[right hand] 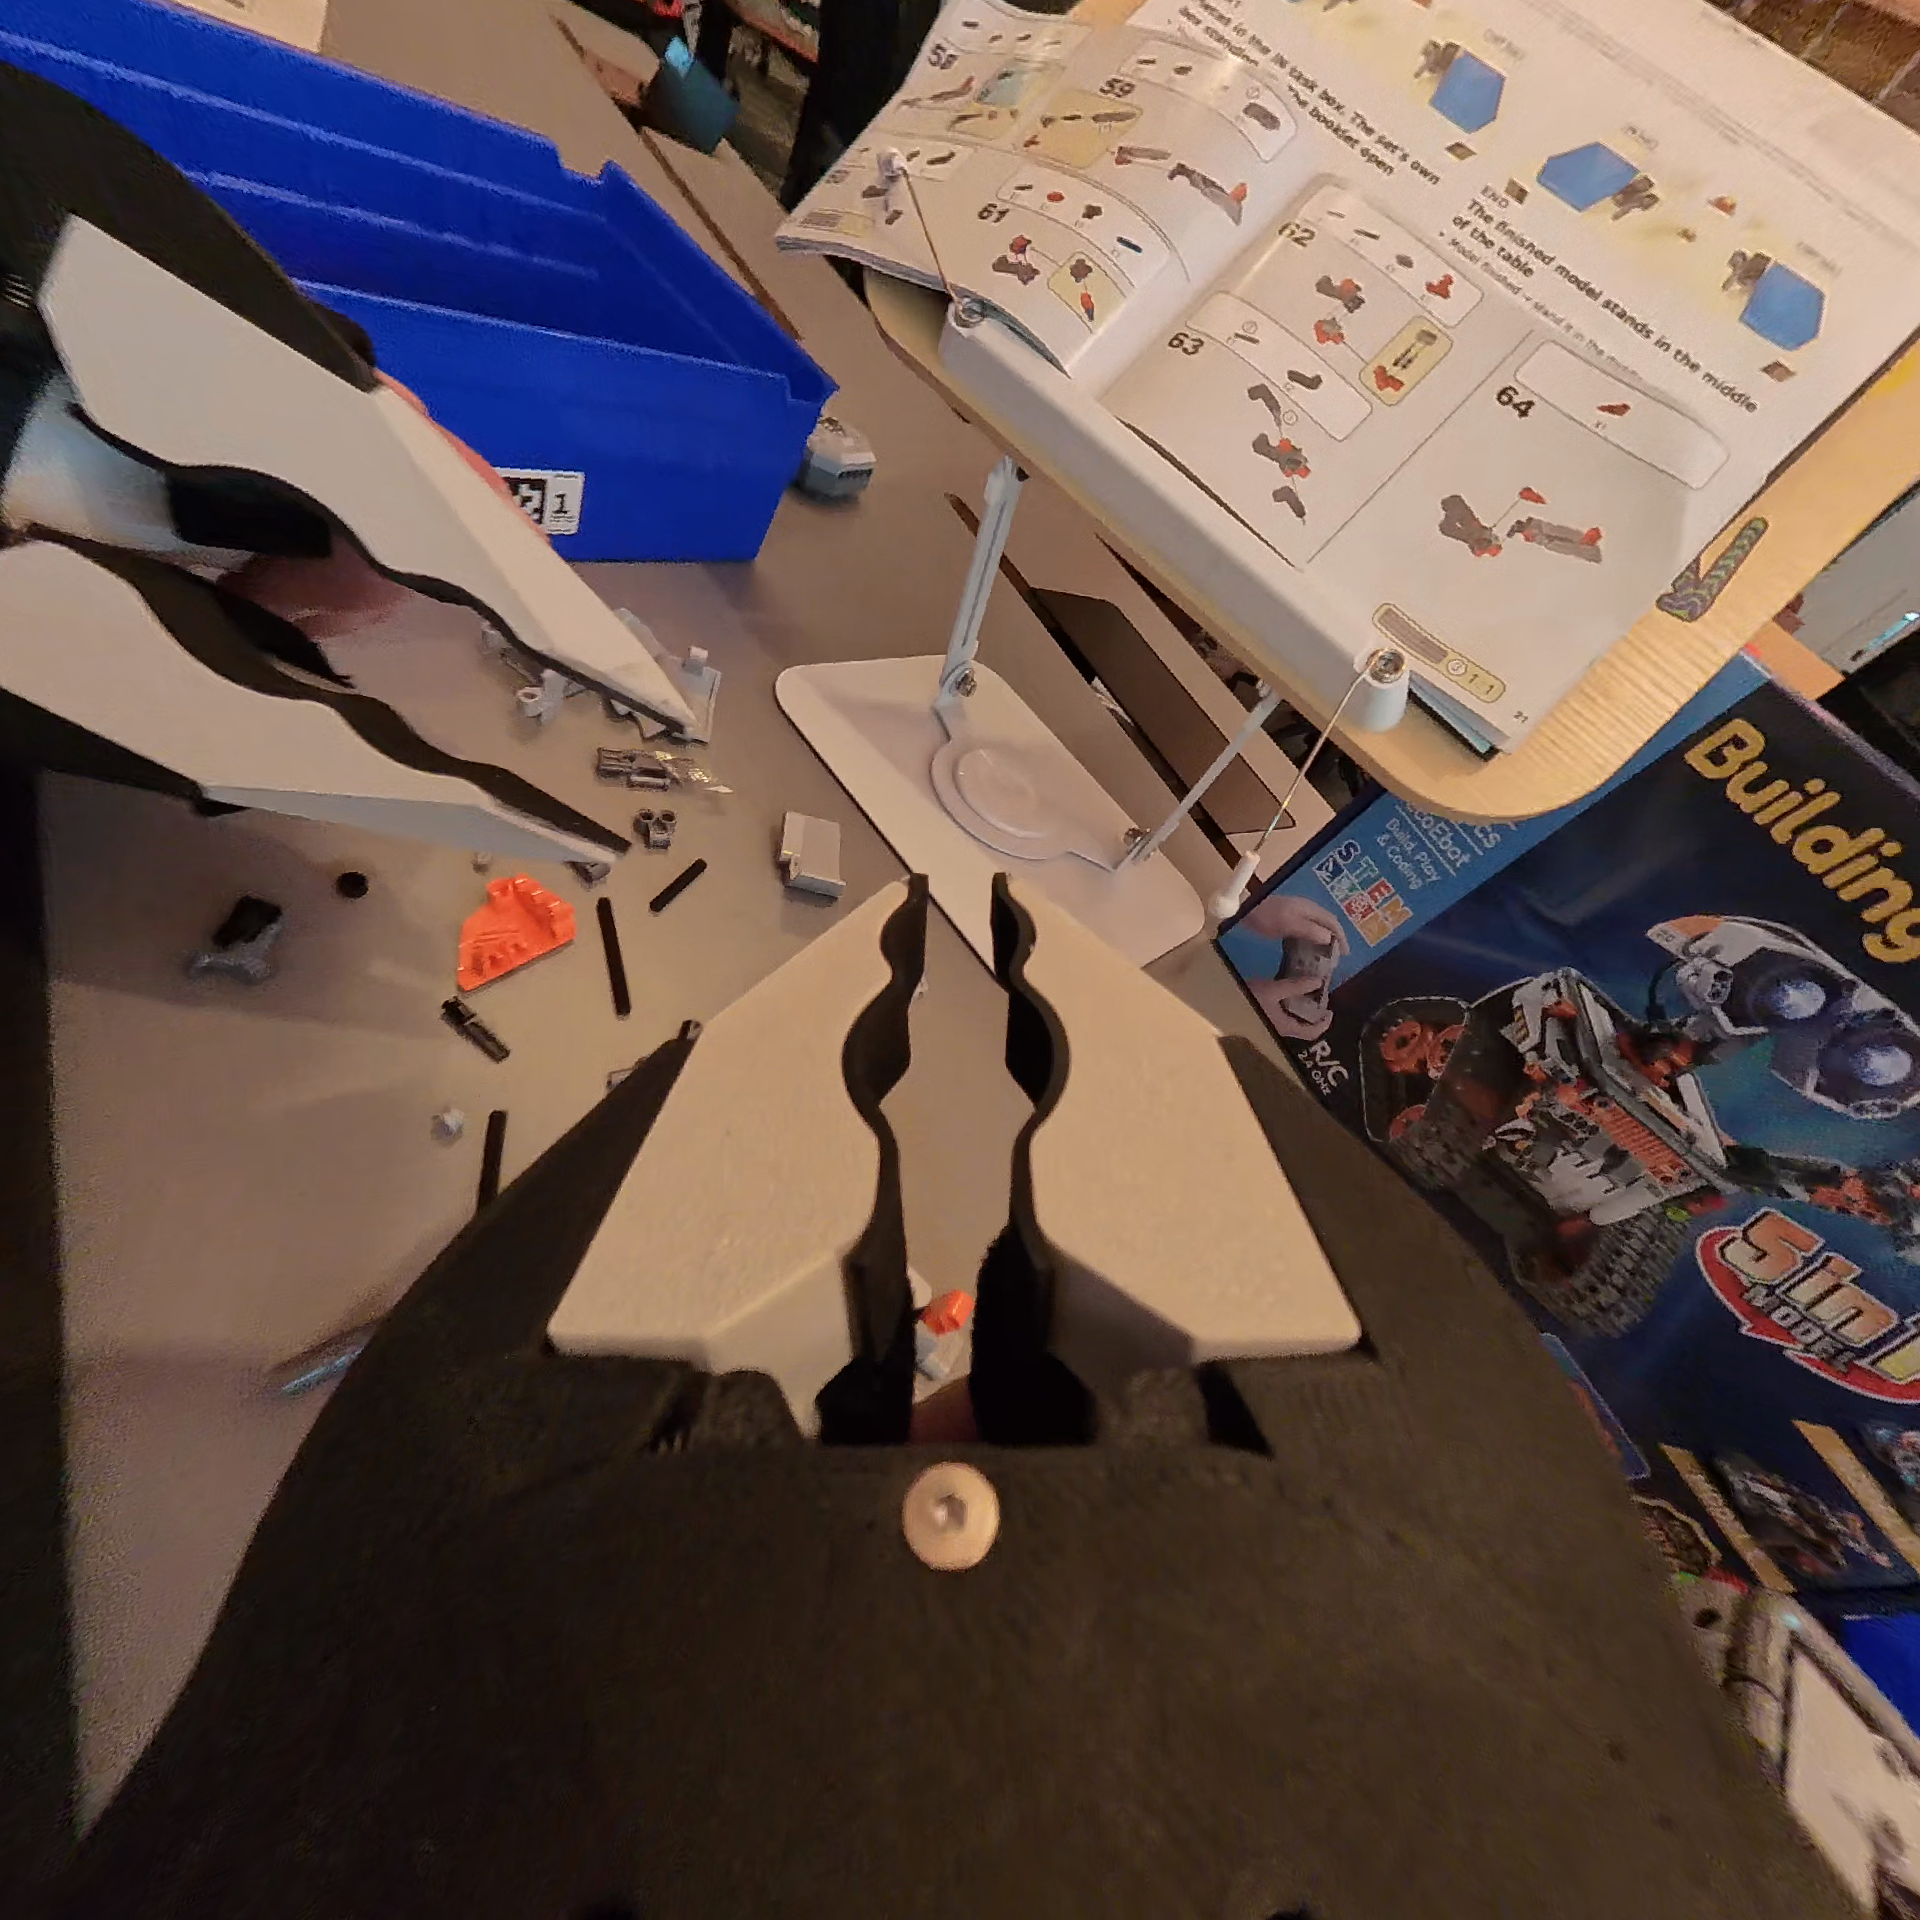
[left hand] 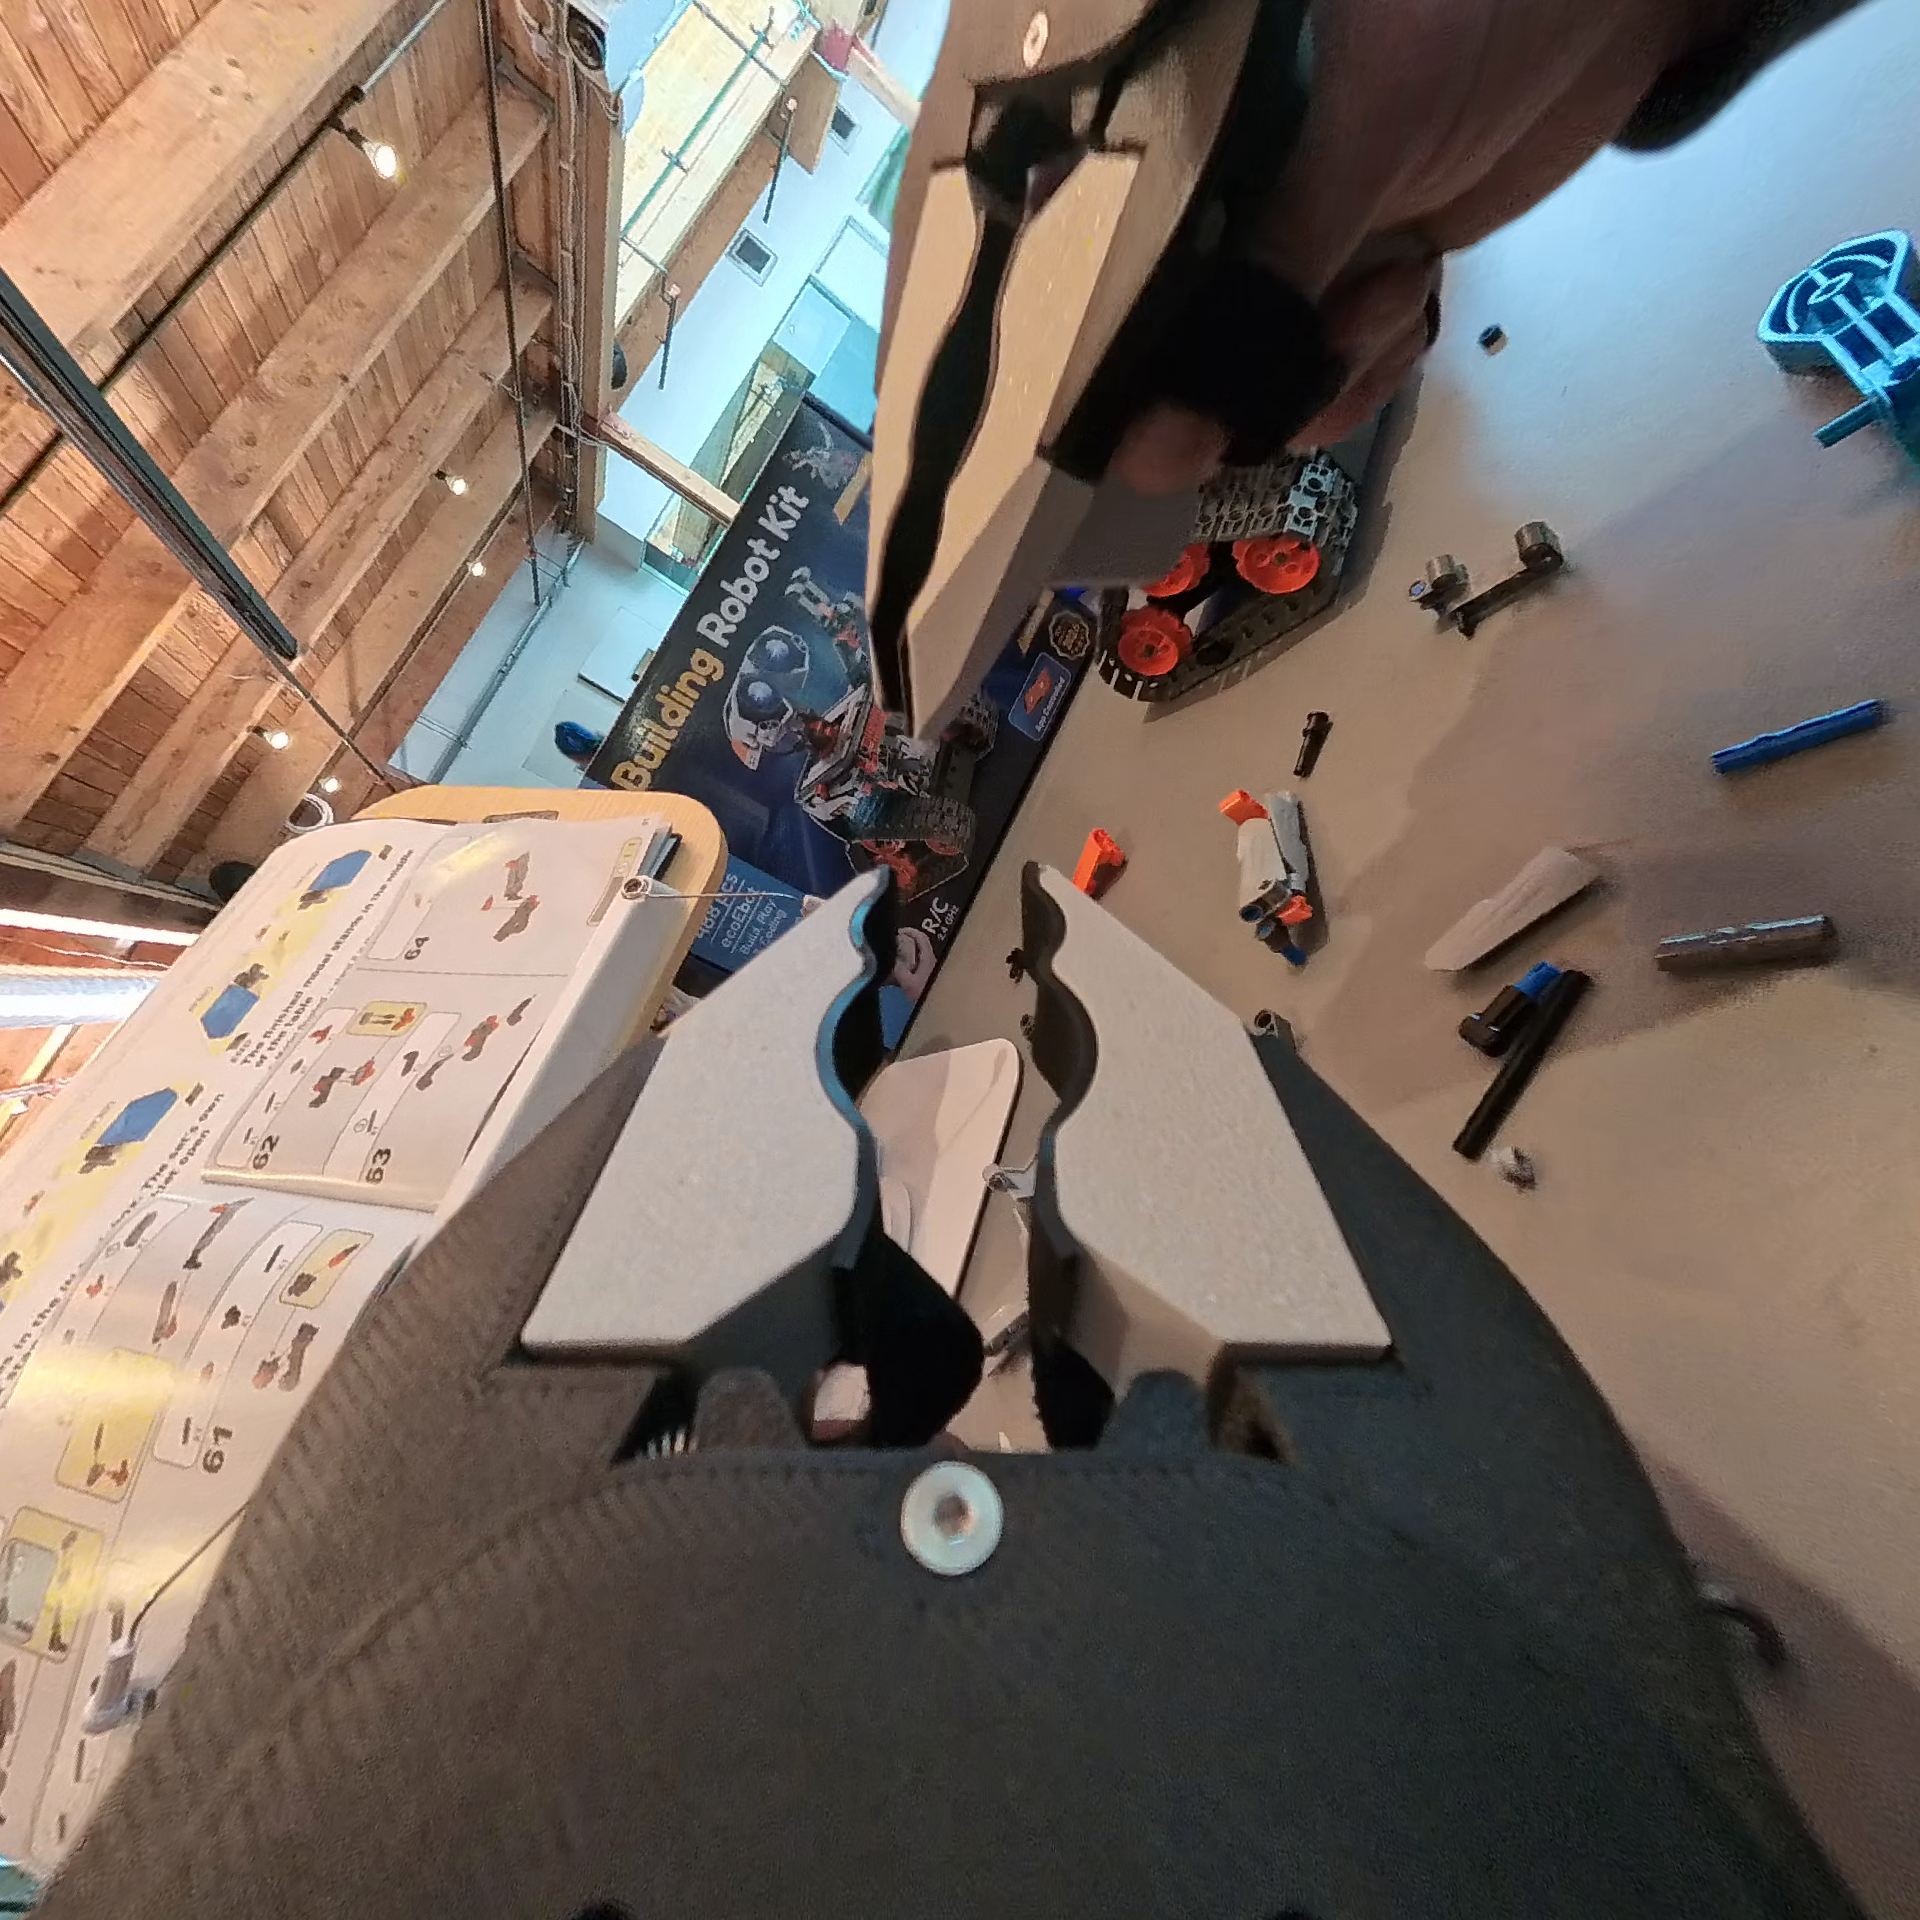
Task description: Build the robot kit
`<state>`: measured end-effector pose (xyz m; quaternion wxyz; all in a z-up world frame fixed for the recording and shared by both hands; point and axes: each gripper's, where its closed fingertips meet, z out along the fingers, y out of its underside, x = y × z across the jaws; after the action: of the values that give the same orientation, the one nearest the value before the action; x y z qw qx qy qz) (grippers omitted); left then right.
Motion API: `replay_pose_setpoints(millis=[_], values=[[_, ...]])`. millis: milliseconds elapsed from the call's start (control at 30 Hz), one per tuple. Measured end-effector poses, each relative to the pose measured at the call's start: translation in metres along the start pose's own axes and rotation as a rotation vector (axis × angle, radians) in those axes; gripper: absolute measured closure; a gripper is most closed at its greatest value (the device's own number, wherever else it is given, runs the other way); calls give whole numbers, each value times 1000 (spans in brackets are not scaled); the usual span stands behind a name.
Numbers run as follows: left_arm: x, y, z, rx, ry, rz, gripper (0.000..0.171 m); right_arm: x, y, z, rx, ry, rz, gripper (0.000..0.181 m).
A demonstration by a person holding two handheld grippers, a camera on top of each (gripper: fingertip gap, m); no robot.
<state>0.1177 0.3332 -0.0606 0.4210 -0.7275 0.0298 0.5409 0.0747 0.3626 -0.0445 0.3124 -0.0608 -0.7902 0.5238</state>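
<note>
Two grey-fingered grippers, left and right, both slightly parted and empty, over a grey table of scattered black plastic axle rods pointing assorted ways.

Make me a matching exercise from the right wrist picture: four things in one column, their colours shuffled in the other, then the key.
Things
1. storage bin
2. flat ridged plate on the table
3. base of the booklet stand
4. long thin pin beside the plate

Colours
A. white
B. black
C. blue
D. orange

Pairs: 1-C, 2-D, 3-A, 4-B
</note>
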Motion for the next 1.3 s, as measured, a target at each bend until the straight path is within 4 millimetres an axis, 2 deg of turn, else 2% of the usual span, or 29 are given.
replay_pose_setpoints(millis=[200, 300, 433, 500, 567, 633, 733, 833, 1000, 1200, 1300], values=[[4, 0, 0, -1, 36, -22, 150, 3, 29, 8, -35, -2, 28, 168], [-5, 2, -5, -19, 4, -7, 151, 4, 40, 9, -65, -4, 27, 166], [-33, -8, -29, -44, -72, -3, 150, 6, 47, 11, -82, -11, 49, 166], [-59, -15, -52, -74, -137, 38, 151, 6, 49, 9, -81, -13, 55, 166], [-84, -16, -76, -110, -152, 3, 150, 5, 51, 7, -80, -21, 67, 166], [-114, -4, -100, -191, -196, 10, 149, 4, 53, 6, -84, -25, 69, 166], [-146, 25, -131, -334, -234, 32, 150, 0, 57, 6, -91, -49, 85, 167], [-160, 58, -155, -453, -213, -12, 149, -6, 58, 6, -92, -85, 95, 167], [-169, 106, -191, -614, -158, -87, 148, -22, 66, 10, -136, -153, 78, 168], [-172, 155, -222, -770, -82, -163, 148, -26, 73, 12, -135, -173, 80, 169], [-161, 179, -240, -855, -9, -222, 148, -28, 76, 13, -136, -187, 78, 169]])
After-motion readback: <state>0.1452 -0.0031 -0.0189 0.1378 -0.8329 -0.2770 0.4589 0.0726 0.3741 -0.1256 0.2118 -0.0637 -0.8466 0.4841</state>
